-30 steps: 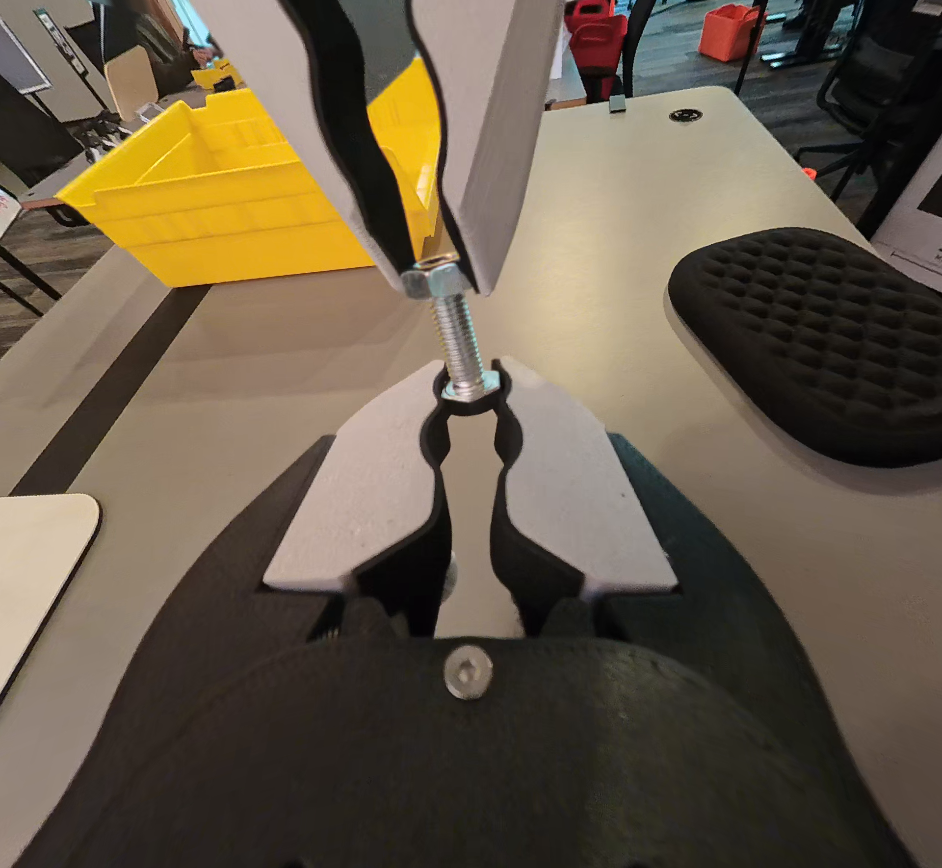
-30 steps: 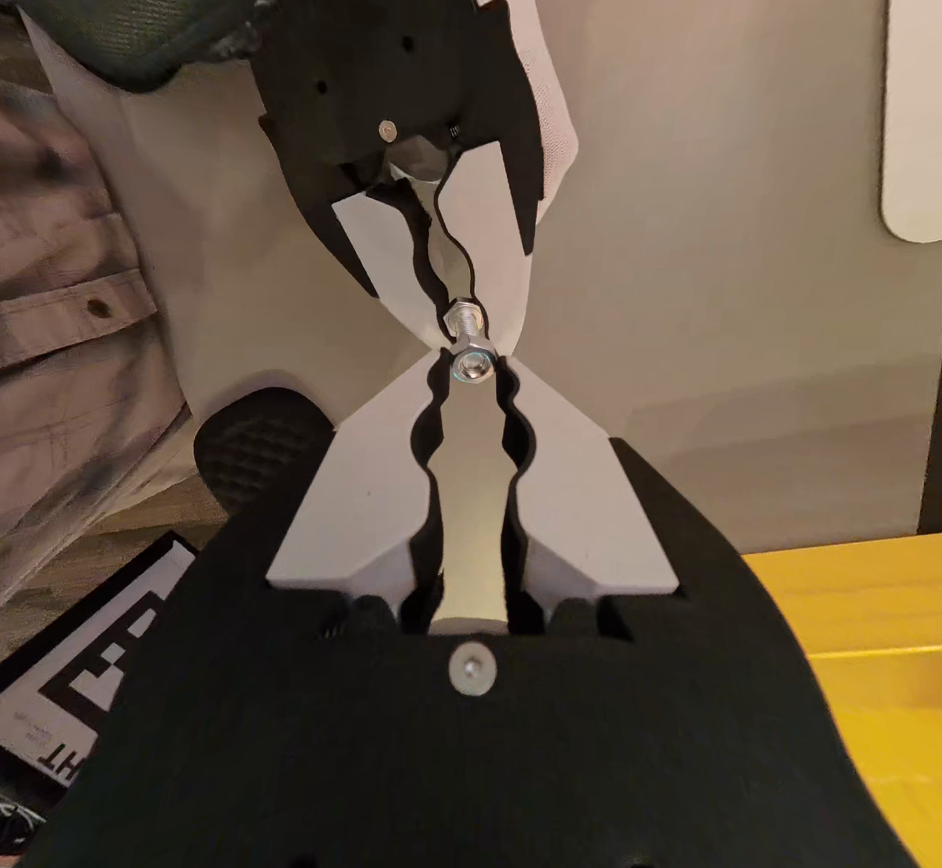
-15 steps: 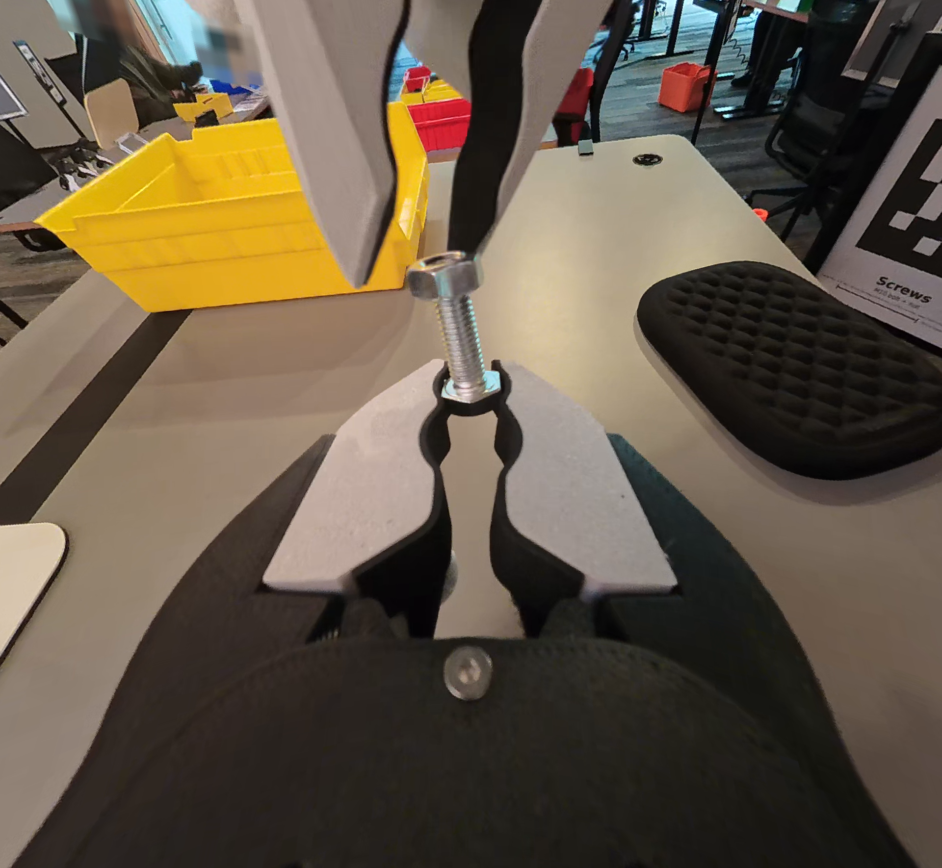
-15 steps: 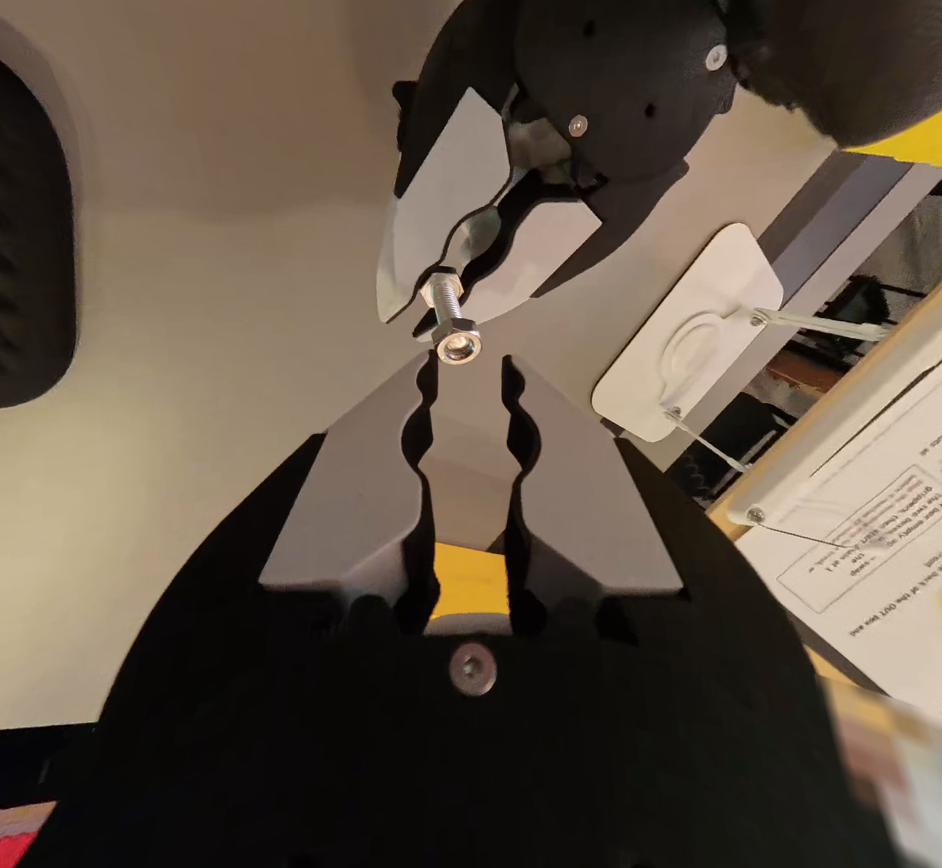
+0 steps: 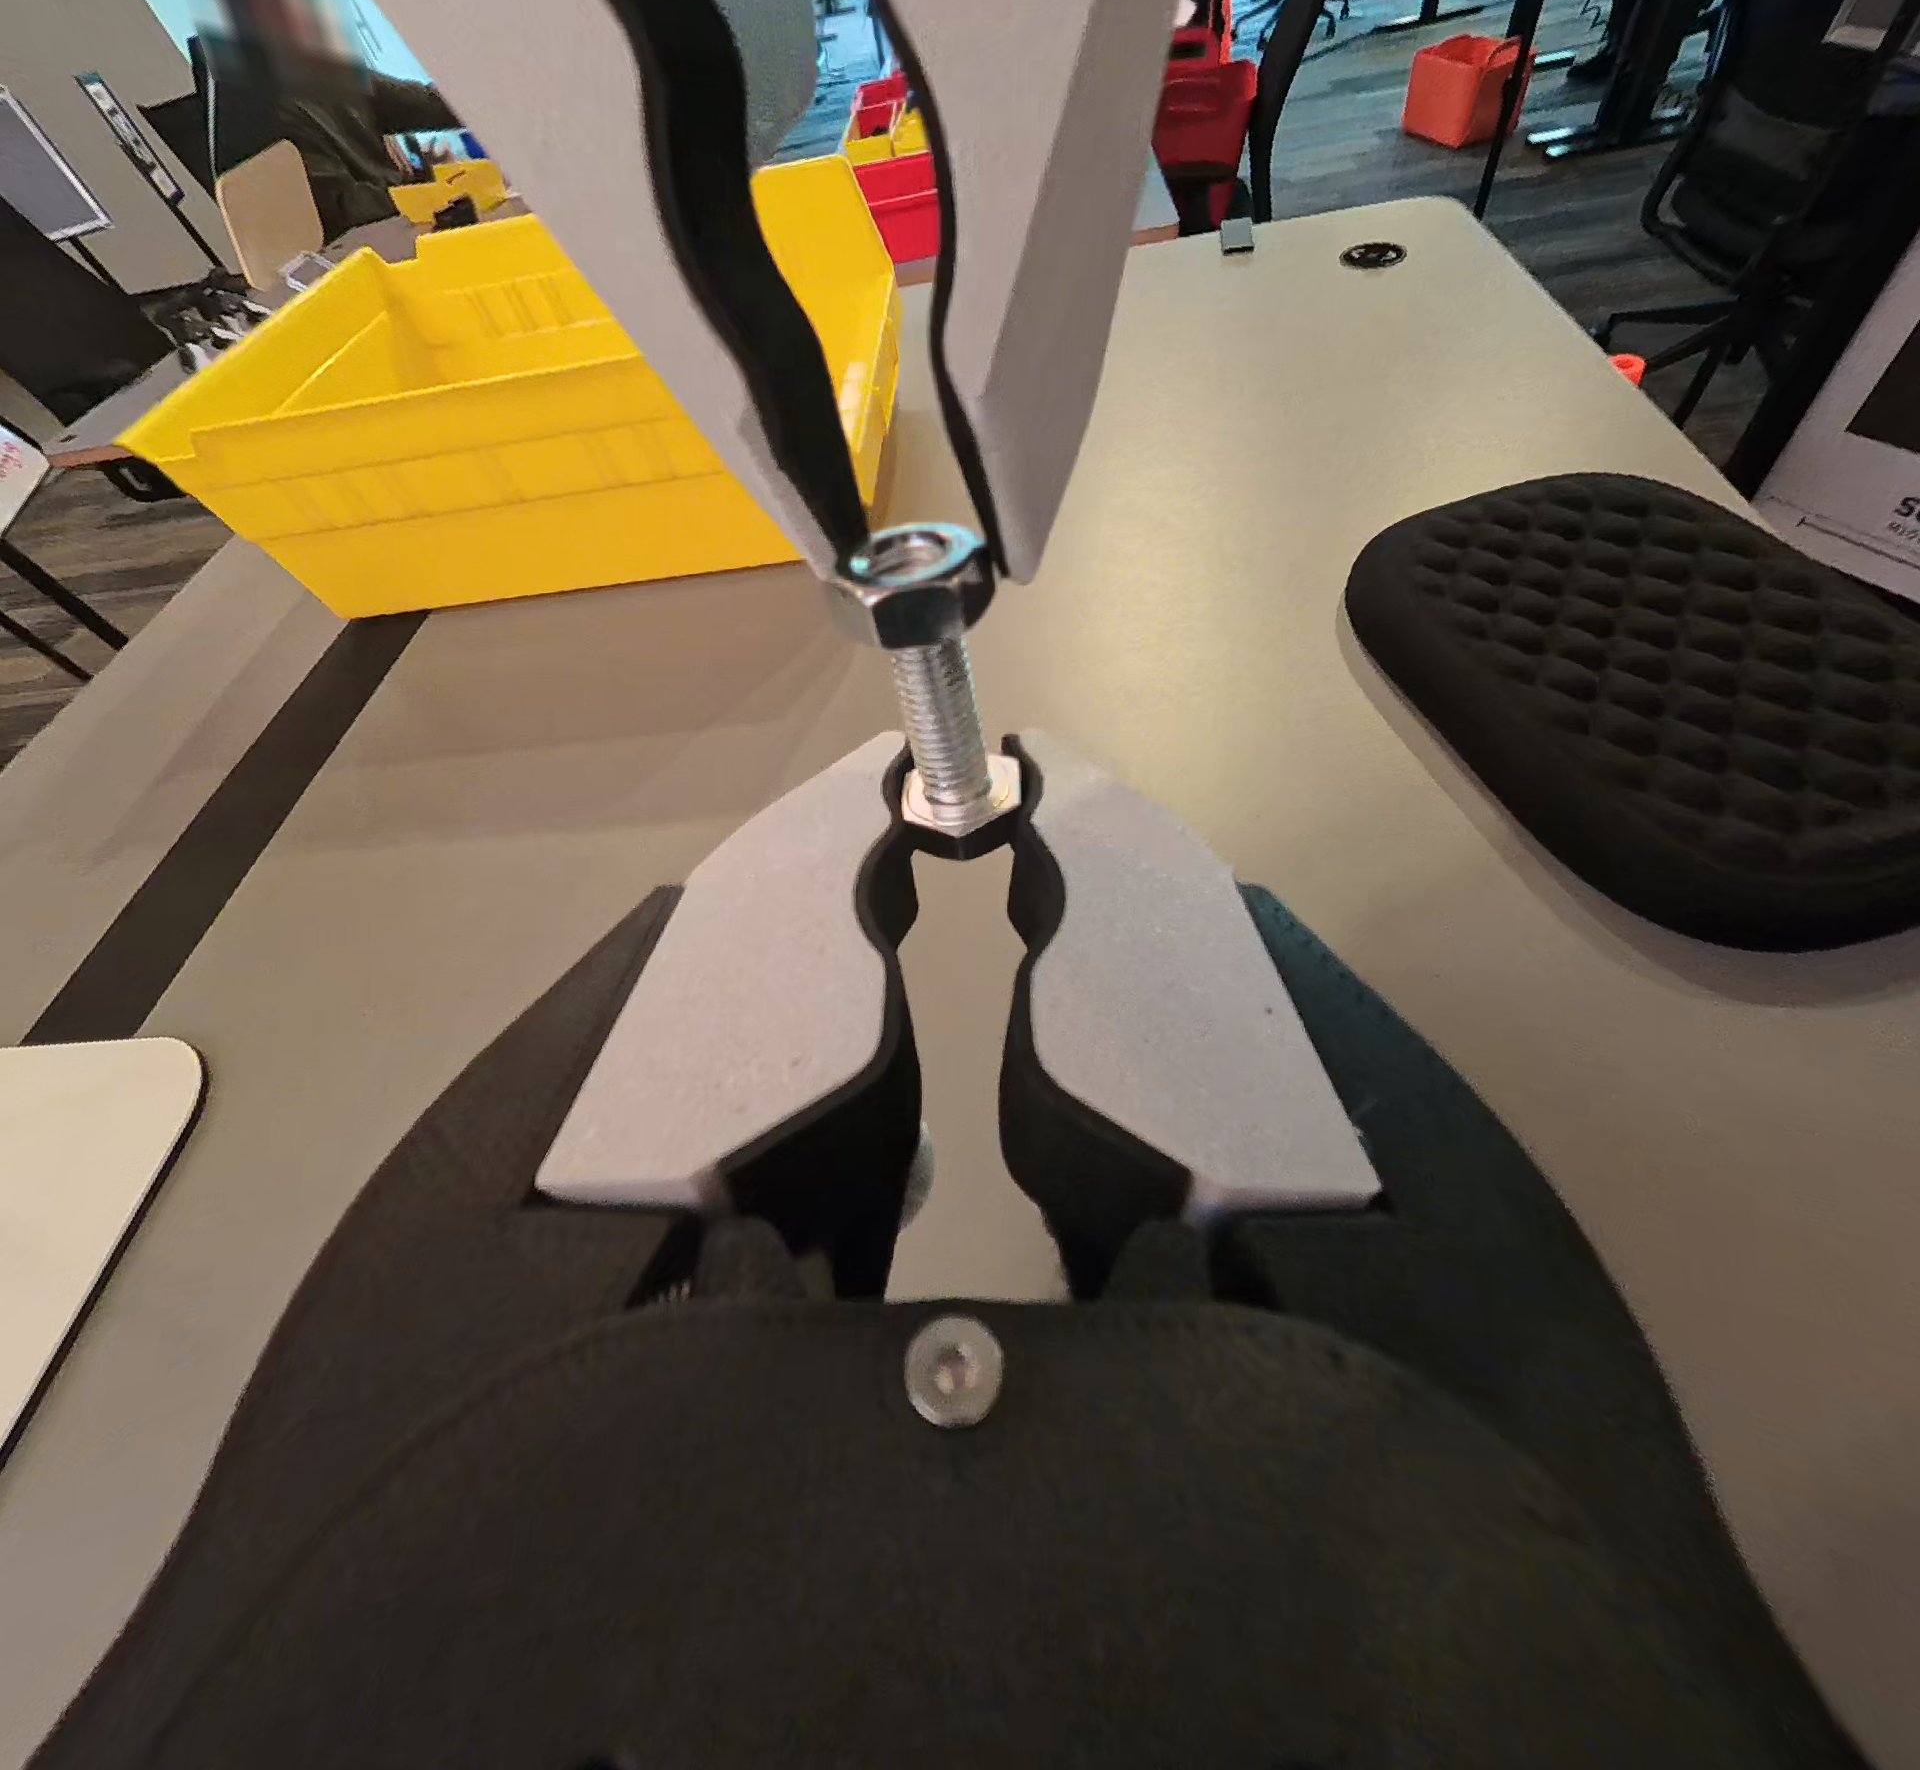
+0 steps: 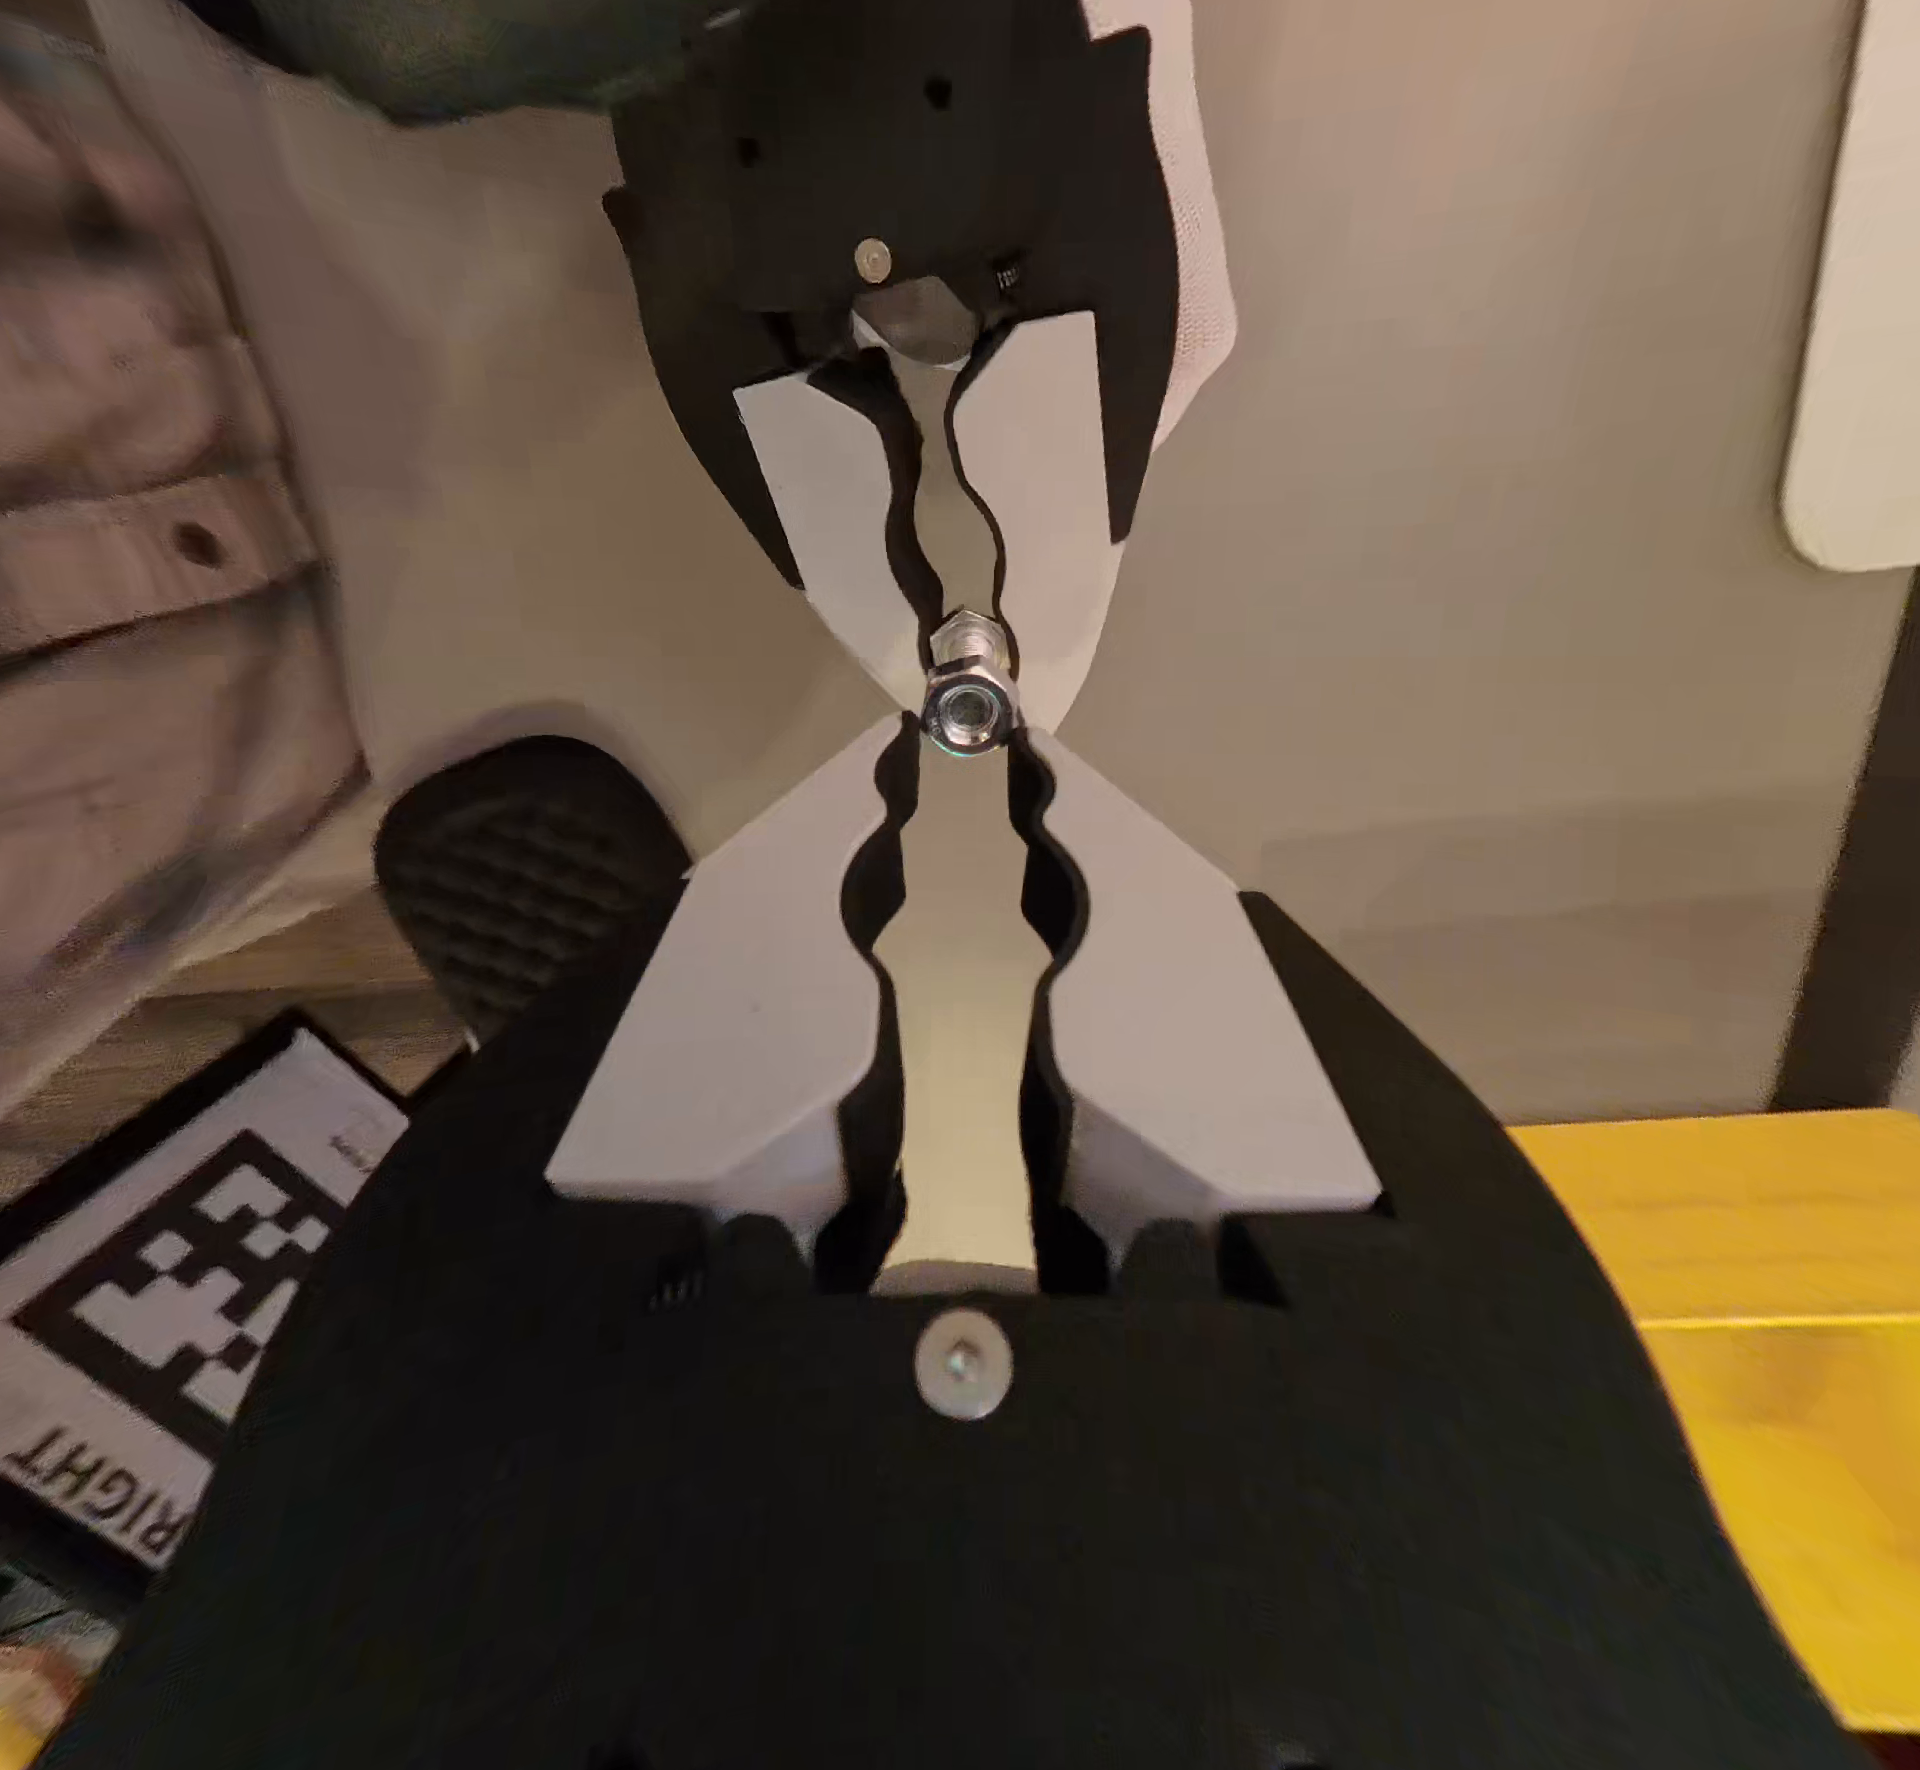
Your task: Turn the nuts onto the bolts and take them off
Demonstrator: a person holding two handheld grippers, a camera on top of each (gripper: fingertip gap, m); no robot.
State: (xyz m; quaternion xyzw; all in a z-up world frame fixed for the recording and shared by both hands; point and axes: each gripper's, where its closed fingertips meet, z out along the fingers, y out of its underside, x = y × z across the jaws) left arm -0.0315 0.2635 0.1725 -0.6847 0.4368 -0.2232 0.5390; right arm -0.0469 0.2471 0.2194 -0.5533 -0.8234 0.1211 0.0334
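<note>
A silver bolt stands upright above the grey table. My left gripper is shut on the bolt's hex head at its fingertips. A silver nut sits at the top end of the threads. My right gripper comes down from above and is shut on this nut. In the right wrist view, my right gripper holds the nut seen end-on, and the left gripper faces it from beyond.
A yellow bin stands at the back left of the table. A black textured pad lies at the right. A white board lies at the left edge. A black-and-white marker card lies near a person's clothing. Left tips to right tips: about 5 cm.
Half a second ago my right gripper was open and turned round off the nut. Now it has swung back and shut on the nut again. The left gripper kept hold of the bolt.
</note>
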